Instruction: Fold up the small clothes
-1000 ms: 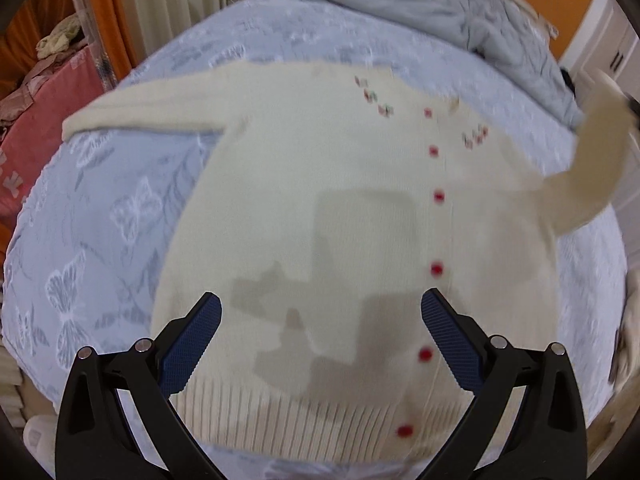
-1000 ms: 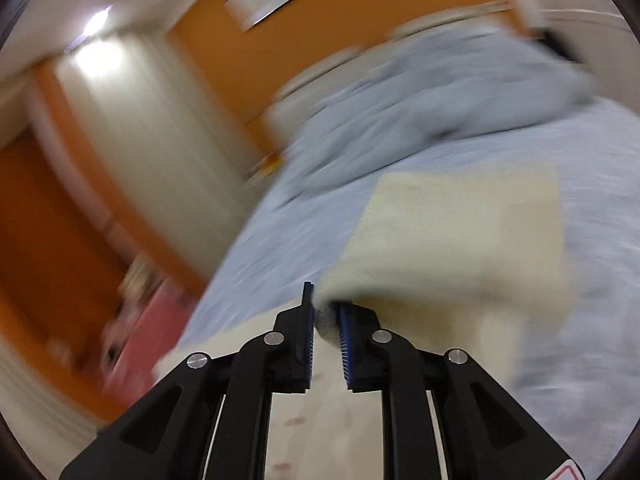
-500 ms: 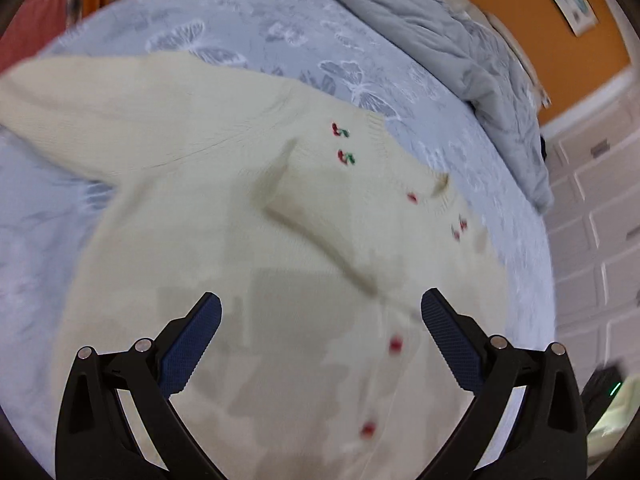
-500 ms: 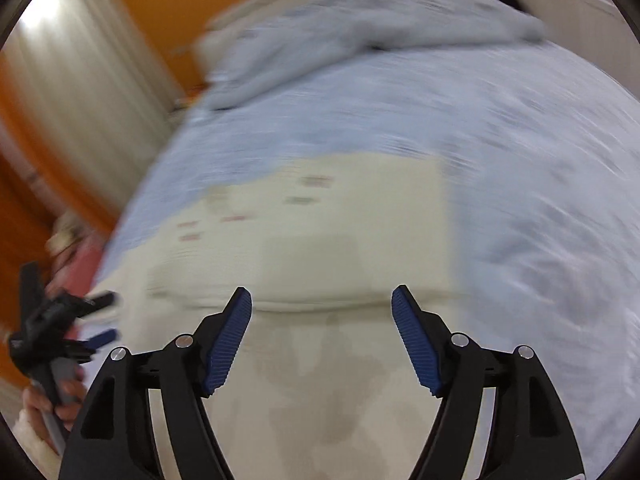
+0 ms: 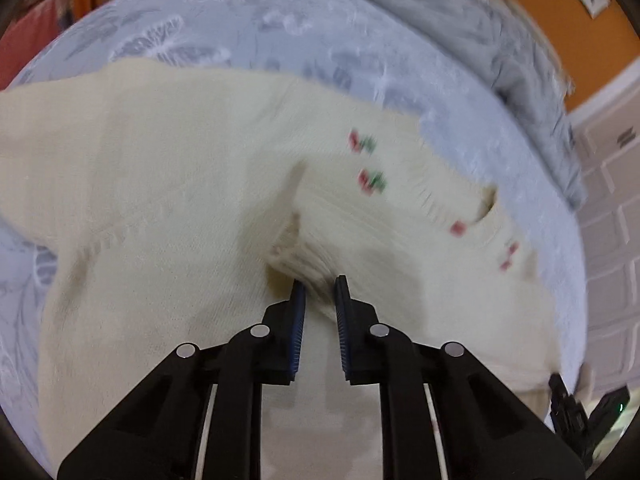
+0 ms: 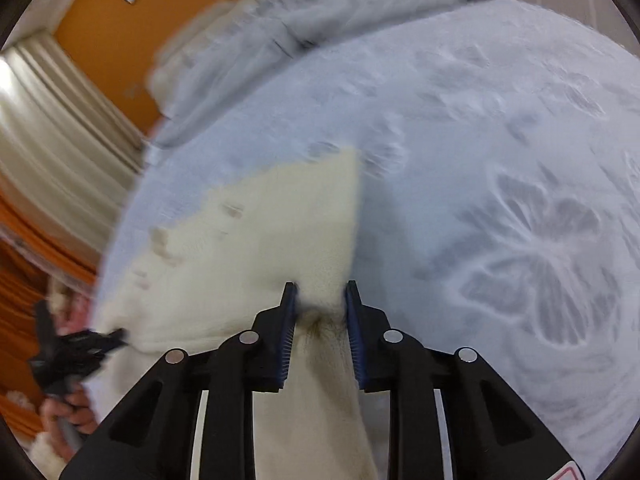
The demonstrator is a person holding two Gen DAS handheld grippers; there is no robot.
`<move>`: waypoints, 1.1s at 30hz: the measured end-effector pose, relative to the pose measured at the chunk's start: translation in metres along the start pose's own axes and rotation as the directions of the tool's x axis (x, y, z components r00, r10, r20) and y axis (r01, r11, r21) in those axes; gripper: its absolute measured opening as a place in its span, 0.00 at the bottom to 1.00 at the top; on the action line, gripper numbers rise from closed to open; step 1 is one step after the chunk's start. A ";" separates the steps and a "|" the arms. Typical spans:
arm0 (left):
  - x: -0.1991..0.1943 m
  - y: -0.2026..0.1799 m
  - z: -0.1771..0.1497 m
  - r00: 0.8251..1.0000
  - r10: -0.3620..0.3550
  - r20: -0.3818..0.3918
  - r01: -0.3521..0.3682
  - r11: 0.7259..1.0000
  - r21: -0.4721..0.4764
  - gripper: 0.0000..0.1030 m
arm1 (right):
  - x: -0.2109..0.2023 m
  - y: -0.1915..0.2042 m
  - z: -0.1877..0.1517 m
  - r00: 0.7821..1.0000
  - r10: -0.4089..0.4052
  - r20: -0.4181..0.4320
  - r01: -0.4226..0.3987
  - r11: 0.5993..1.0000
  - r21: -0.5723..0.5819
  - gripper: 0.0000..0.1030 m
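A small cream knitted cardigan (image 5: 180, 184) with red buttons and cherry motifs lies on a pale blue bedspread (image 5: 248, 40). One sleeve is folded across its front. My left gripper (image 5: 320, 292) is shut on the ribbed cuff of that sleeve (image 5: 304, 256), in the middle of the cardigan. In the right wrist view my right gripper (image 6: 320, 300) is shut on the cardigan's right side edge (image 6: 320, 240). The left gripper shows at that view's left edge (image 6: 76, 352), and the right gripper at the left wrist view's lower right corner (image 5: 576, 412).
A crumpled grey duvet (image 5: 480, 32) lies along the far side of the bed. An orange wall (image 6: 100, 28) and cream curtains (image 6: 52, 128) stand behind. White panelled doors (image 5: 612, 200) are to the right. A butterfly pattern marks the bedspread (image 6: 540, 248).
Both grippers were open half a second ago and have closed on the cardigan, the left on the folded sleeve's cuff, the right on the side edge. Both moved closer to the fabric.
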State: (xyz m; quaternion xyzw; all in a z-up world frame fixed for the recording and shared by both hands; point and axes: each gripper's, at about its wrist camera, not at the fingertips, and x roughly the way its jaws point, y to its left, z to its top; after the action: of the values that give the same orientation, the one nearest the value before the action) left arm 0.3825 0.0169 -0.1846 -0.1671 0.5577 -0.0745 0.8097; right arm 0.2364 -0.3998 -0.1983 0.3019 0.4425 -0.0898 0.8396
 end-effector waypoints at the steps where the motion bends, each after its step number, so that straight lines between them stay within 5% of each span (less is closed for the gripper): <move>1: 0.000 0.001 -0.003 1.000 -0.003 0.018 0.003 1.000 0.005 0.16 | 0.014 -0.006 -0.003 0.999 -0.005 -0.050 0.006 1.000 0.011 0.23; 5: -0.022 0.003 -0.015 0.999 0.017 0.034 -0.018 0.999 0.028 0.27 | -0.011 0.001 -0.003 0.999 0.023 -0.025 -0.021 0.998 0.056 0.43; 6: -0.031 0.006 -0.020 0.999 0.020 0.044 -0.021 0.999 0.040 0.41 | -0.028 0.007 -0.006 0.999 0.043 -0.010 -0.043 0.998 0.037 0.47; 8: -0.061 0.024 -0.041 0.996 0.028 0.083 -0.033 0.998 0.061 0.66 | -0.058 0.013 -0.023 0.999 0.037 0.007 -0.037 0.999 0.001 0.72; 15: -0.142 0.137 -0.145 0.992 0.090 0.089 -0.087 0.995 -0.039 0.86 | -0.117 -0.029 -0.157 0.983 -0.053 -0.174 0.051 0.999 -0.017 0.79; 19: -0.139 0.184 -0.195 0.998 0.057 -0.023 -0.060 0.981 -0.182 0.85 | -0.119 -0.025 -0.208 0.977 -0.059 -0.204 0.056 0.998 -0.019 0.77; 20: -0.140 0.182 -0.200 0.997 0.070 -0.014 -0.071 0.984 -0.163 0.81 | -0.118 -0.016 -0.211 0.979 -0.052 -0.199 0.043 0.998 -0.047 0.24; 21: -0.139 0.172 -0.201 0.992 0.123 -0.012 -0.123 0.987 -0.102 0.63 | -0.113 -0.006 -0.210 0.974 -0.017 -0.224 0.003 0.998 -0.066 0.10; 22: -0.137 0.166 -0.199 0.991 0.132 -0.026 -0.134 0.989 -0.069 0.48 | -0.115 -0.002 -0.207 0.974 -0.024 -0.224 0.010 0.998 -0.062 0.09; 23: -0.137 0.162 -0.197 0.994 0.100 -0.044 -0.102 0.993 -0.058 0.17 | -0.119 0.001 -0.202 0.978 -0.019 -0.206 0.007 0.998 -0.060 0.08; 24: -0.137 0.162 -0.195 0.996 0.060 -0.070 -0.065 0.996 -0.068 0.10 | -0.130 0.004 -0.197 0.984 -0.026 -0.177 0.014 0.997 -0.072 0.07; 27: -0.146 0.160 -0.197 0.994 0.057 -0.097 -0.059 0.998 -0.025 0.08 | -0.157 -0.009 -0.196 0.982 -0.084 -0.170 0.071 0.994 -0.081 0.07; 30: -0.140 0.174 -0.203 0.988 0.042 -0.146 -0.047 0.998 -0.030 0.12 | -0.139 -0.019 -0.203 0.950 -0.169 -0.262 0.141 0.982 -0.124 0.08; 32: -0.150 0.178 -0.189 0.994 0.041 -0.106 -0.046 0.998 -0.045 0.14 | -0.139 -0.017 -0.201 0.949 -0.196 -0.248 0.168 0.977 -0.129 0.22; 33: -0.159 0.178 -0.178 0.998 0.045 -0.052 -0.048 0.997 -0.056 0.26 | -0.147 -0.010 -0.195 0.960 -0.202 -0.196 0.179 0.975 -0.129 0.30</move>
State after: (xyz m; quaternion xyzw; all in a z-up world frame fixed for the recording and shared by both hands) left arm 0.1478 0.1984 -0.1655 -0.1751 0.5837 -0.0440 0.7916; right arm 0.0111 -0.3107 -0.1679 0.2188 0.5593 -0.1135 0.7915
